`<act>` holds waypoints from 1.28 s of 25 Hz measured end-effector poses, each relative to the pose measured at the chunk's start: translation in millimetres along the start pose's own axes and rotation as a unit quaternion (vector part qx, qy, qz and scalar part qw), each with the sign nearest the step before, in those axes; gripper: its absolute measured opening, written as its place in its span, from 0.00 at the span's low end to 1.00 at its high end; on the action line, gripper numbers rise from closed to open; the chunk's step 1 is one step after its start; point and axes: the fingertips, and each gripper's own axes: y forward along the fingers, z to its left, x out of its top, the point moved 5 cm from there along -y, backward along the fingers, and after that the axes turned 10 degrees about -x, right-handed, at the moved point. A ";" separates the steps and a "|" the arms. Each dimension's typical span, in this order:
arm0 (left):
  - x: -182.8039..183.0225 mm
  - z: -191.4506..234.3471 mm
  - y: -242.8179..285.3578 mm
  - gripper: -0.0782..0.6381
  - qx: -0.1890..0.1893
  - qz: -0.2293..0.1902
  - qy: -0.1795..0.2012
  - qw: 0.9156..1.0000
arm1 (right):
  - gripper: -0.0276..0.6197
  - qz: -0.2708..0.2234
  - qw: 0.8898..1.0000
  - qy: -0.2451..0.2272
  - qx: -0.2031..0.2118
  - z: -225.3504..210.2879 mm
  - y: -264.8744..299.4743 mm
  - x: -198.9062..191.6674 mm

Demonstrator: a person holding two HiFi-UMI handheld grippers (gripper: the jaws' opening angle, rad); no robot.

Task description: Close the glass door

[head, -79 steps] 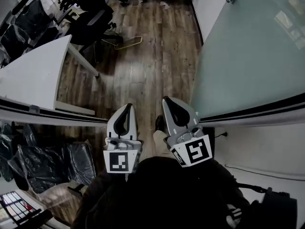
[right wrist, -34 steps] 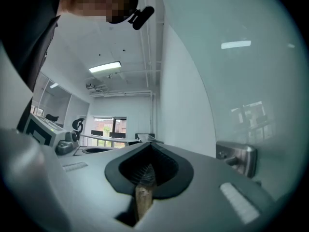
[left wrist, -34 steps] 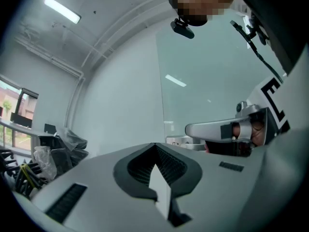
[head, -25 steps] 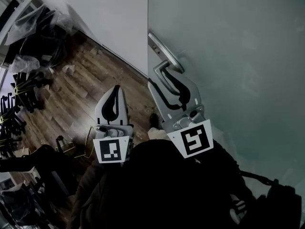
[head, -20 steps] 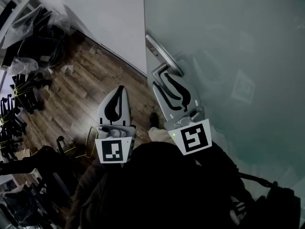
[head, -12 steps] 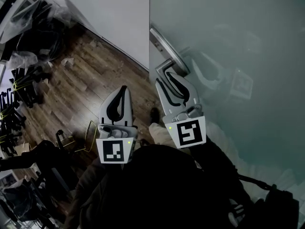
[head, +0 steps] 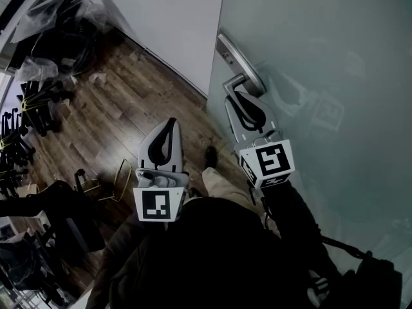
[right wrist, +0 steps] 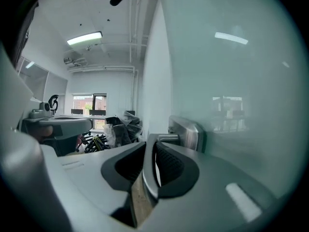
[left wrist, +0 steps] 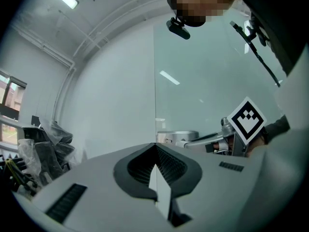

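Between just-tightened jaws of right hand-held gripper (right wrist: 153, 150), clamped: glass door (right wrist: 241, 81) handle (right wrist: 186, 130).

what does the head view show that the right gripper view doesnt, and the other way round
Only the head view: the wooden floor, the person's shoe and the marker cube on the right gripper. Only the right gripper view: the ceiling light and a window. Both: the glass door, the pile of chairs, and the door handle, its lever between the right gripper's jaws, which have just been closing on it.
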 end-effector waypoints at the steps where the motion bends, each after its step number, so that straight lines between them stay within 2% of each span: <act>1: 0.0 0.2 -3.7 0.10 0.002 0.001 0.000 1.000 | 0.14 0.000 1.000 0.003 0.002 1.1 0.7 0.4; 10: 12.0 8.7 -64.4 0.10 0.042 -0.006 0.004 0.999 | 0.14 0.005 1.000 0.000 0.027 35.8 -9.3 6.0; 16: 21.3 14.1 -121.2 0.10 0.061 -0.011 0.003 0.998 | 0.14 0.009 0.999 -0.008 0.050 79.1 -23.7 5.9; 19: 30.6 14.4 -148.4 0.10 0.066 -0.020 0.001 0.998 | 0.14 0.010 0.998 -0.011 0.065 102.2 -32.4 10.0; 23: 30.6 5.4 -182.7 0.10 0.075 -0.011 -0.001 0.997 | 0.14 0.010 0.996 -0.016 0.088 129.9 -49.5 10.5; 29: 40.3 -10.6 -181.7 0.10 0.110 -0.006 -0.003 0.994 | 0.14 0.014 0.990 -0.026 0.134 133.6 -54.7 16.5; 32: 40.3 -12.7 -213.5 0.10 0.127 -0.008 -0.001 0.992 | 0.14 0.012 0.988 -0.029 0.153 168.8 -71.7 13.6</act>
